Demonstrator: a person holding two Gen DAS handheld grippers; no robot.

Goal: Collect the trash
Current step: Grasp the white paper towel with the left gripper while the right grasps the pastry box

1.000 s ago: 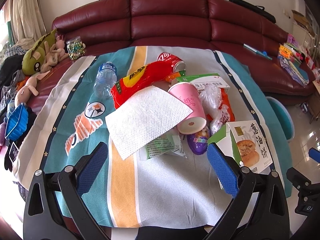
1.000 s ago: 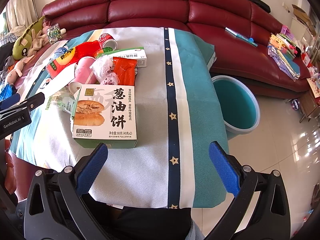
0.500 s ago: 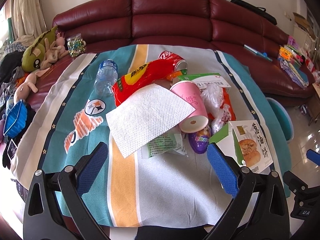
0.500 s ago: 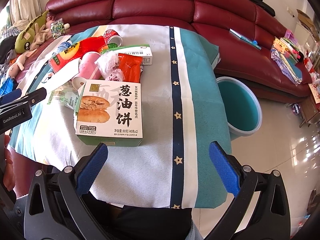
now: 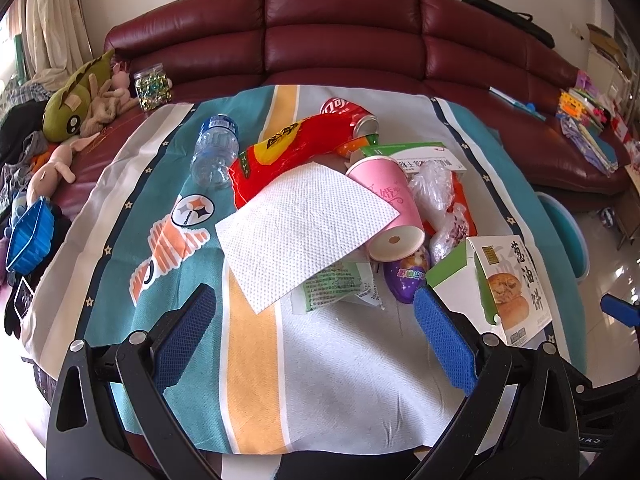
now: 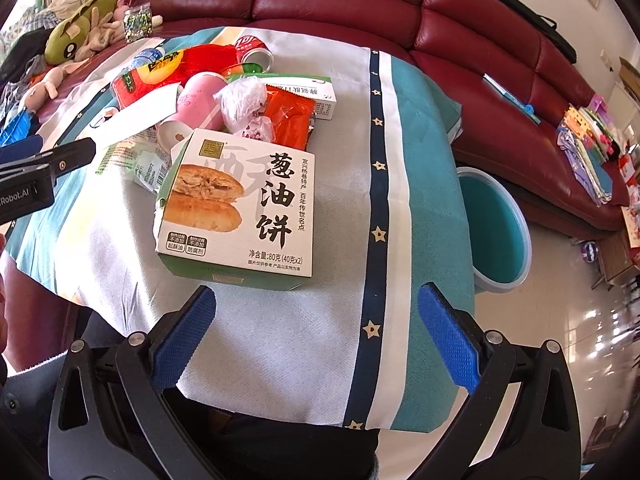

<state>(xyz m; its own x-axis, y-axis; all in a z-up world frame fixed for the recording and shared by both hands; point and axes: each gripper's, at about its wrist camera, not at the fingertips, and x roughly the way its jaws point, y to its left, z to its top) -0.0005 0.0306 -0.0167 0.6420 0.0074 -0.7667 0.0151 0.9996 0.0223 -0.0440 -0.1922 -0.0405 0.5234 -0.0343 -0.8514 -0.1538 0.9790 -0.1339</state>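
A heap of trash lies on the cloth-covered table [image 5: 328, 380]: a white paper towel [image 5: 304, 228], a pink paper cup [image 5: 390, 208] on its side, a red snack bag [image 5: 292, 148], a red can [image 5: 352, 114], a plastic bottle [image 5: 214, 150], a purple wrapper [image 5: 406, 276] and a pastry box [image 6: 236, 208]. My left gripper [image 5: 314, 338] is open and empty, just short of the paper towel. My right gripper [image 6: 316, 340] is open and empty, just short of the pastry box. A teal bin [image 6: 496, 228] stands on the floor to the right of the table.
A dark red sofa [image 5: 344, 40] runs behind the table, with plush toys [image 5: 80, 96] and a jar [image 5: 151, 88] at its left end and books [image 6: 588, 140] at its right. The left gripper's body [image 6: 36, 180] shows at the right wrist view's left edge.
Both grippers have moved a little forward toward the trash. The pastry box looms larger in the right wrist view. Nothing was taken hold of.
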